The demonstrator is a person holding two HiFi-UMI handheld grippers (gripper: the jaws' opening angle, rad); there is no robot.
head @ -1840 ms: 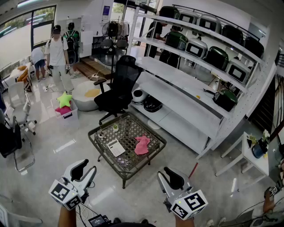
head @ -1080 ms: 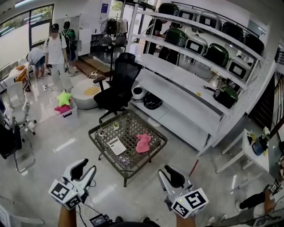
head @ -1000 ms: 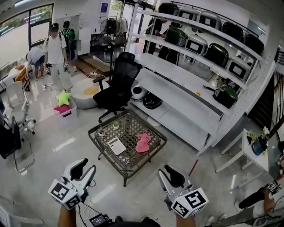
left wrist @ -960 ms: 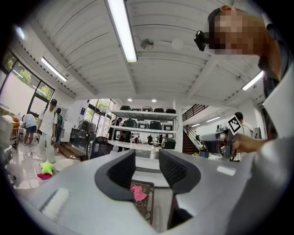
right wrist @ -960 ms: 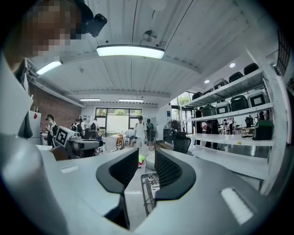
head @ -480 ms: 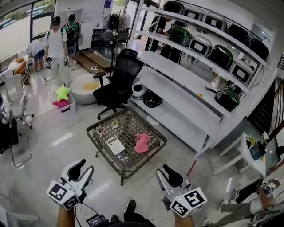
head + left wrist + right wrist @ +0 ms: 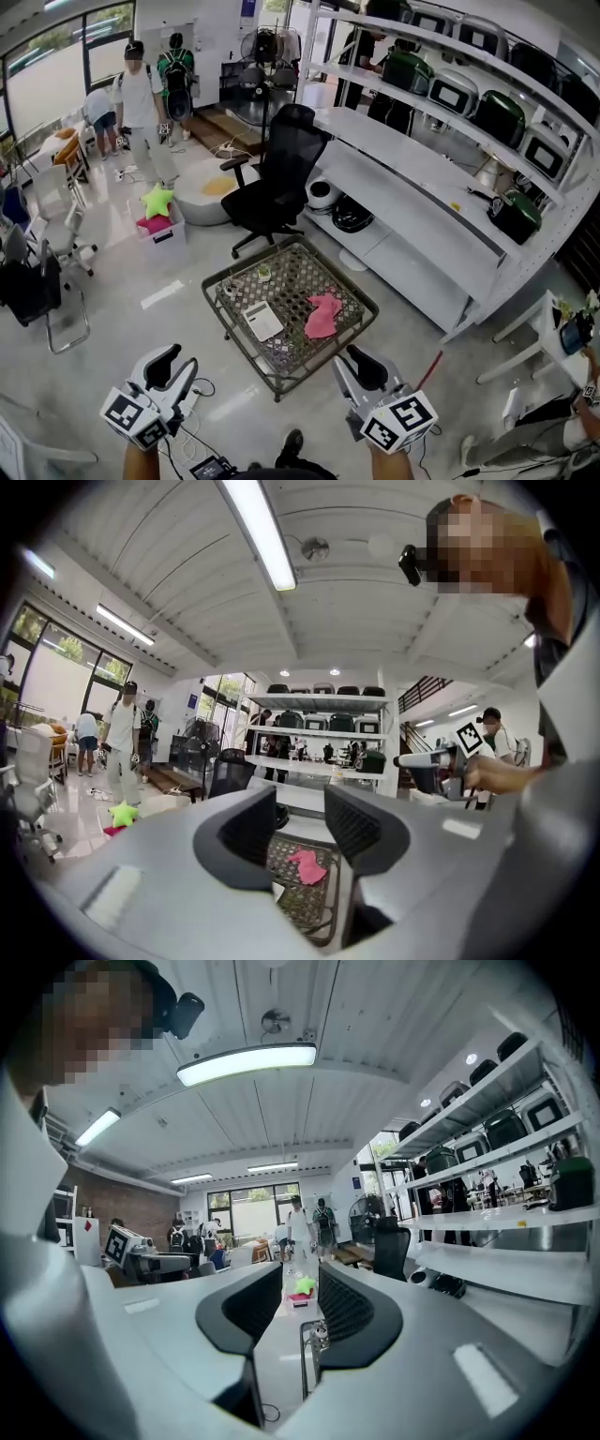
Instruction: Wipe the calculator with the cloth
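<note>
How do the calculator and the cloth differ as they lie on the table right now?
The calculator is white; the cloth is pink. The calculator is a flat rectangle with straight edges; the cloth is rumpled and irregular. In the head view the calculator lies left of the cloth. Both rest on the table, apart from each other.

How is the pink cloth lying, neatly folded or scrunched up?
Scrunched up: the pink cloth lies in an uneven, bunched heap on the table, edges not lined up.
</note>
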